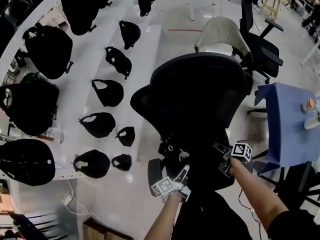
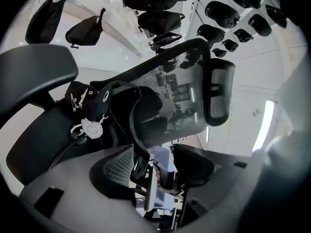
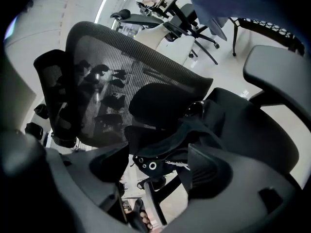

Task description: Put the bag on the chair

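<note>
A black bag [image 1: 176,151] with a white bead charm [image 2: 91,127] lies on the seat of the black mesh office chair [image 1: 200,89]. My left gripper [image 1: 181,176] is at the seat's front left with its jaws apart. A black strap [image 2: 138,149] from the bag hangs between them, close to one jaw. My right gripper [image 1: 220,156] is at the seat's front right, open wide. In the right gripper view the bag's riveted tab [image 3: 150,165] lies between the spread jaws of the right gripper [image 3: 158,168], and neither pad presses on it. The mesh backrest [image 3: 121,72] rises behind.
White stepped shelves [image 1: 145,44] on the left carry several black bags. A white chair [image 1: 222,34] and another black chair [image 1: 260,49] stand behind. A blue-covered table [image 1: 287,119] with small items is at the right. A power strip [image 1: 67,200] lies on the floor.
</note>
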`<state>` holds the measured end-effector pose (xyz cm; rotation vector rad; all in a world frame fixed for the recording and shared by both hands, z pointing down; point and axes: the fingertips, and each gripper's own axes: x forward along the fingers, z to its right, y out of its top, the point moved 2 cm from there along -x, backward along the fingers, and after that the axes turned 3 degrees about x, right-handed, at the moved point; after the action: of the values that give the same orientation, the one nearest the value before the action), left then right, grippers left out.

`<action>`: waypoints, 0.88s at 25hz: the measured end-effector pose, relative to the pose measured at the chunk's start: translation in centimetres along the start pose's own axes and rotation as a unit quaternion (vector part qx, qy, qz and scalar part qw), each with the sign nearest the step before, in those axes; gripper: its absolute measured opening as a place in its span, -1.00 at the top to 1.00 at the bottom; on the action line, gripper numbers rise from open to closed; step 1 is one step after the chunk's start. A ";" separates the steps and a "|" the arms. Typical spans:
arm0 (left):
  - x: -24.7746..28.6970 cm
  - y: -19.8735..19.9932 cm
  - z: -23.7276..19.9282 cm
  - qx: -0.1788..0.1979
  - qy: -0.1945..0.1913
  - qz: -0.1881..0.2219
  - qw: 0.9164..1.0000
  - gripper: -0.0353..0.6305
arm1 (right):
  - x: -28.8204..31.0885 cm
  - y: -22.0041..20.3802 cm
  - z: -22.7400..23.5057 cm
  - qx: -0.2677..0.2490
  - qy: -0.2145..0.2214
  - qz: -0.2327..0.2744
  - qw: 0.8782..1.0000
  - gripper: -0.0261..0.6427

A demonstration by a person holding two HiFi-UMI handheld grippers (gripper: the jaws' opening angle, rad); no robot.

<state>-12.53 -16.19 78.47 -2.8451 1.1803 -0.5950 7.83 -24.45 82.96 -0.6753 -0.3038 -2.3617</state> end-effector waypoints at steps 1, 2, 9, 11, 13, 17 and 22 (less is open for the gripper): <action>-0.2 0.0 0.3 0.006 0.000 -0.002 1.000 0.19 | -0.4 -0.3 -0.4 -0.015 0.003 -0.001 1.000 -0.16; -0.4 0.1 0.8 0.012 -0.001 -0.003 1.000 0.19 | -0.9 -0.6 -1.1 -0.035 0.007 -0.002 0.999 -0.16; -2.0 2.0 7.6 0.086 -0.004 0.024 0.996 0.19 | -6.9 -4.4 -7.9 -0.210 0.037 -0.006 0.977 -0.16; -3.0 2.5 10.3 0.154 0.004 0.037 0.987 0.20 | -8.9 -5.7 -10.0 -0.248 0.044 0.000 0.968 -0.16; -4.2 2.6 13.1 0.210 0.000 0.044 0.977 0.19 | -10.9 -6.8 -12.0 -0.278 0.048 0.011 0.959 -0.16; -8.0 3.1 18.1 0.315 0.003 0.051 0.948 0.20 | -14.5 -9.5 -16.5 -0.325 0.063 0.035 0.943 -0.15; -12.8 3.0 24.6 0.435 -0.012 0.089 0.896 0.31 | -18.8 -10.4 -21.5 -0.384 0.075 0.083 0.917 -0.14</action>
<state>-14.31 -12.96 50.77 -1.9585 0.8415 -0.8086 5.04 -14.73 54.27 -0.8119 0.7641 -2.3104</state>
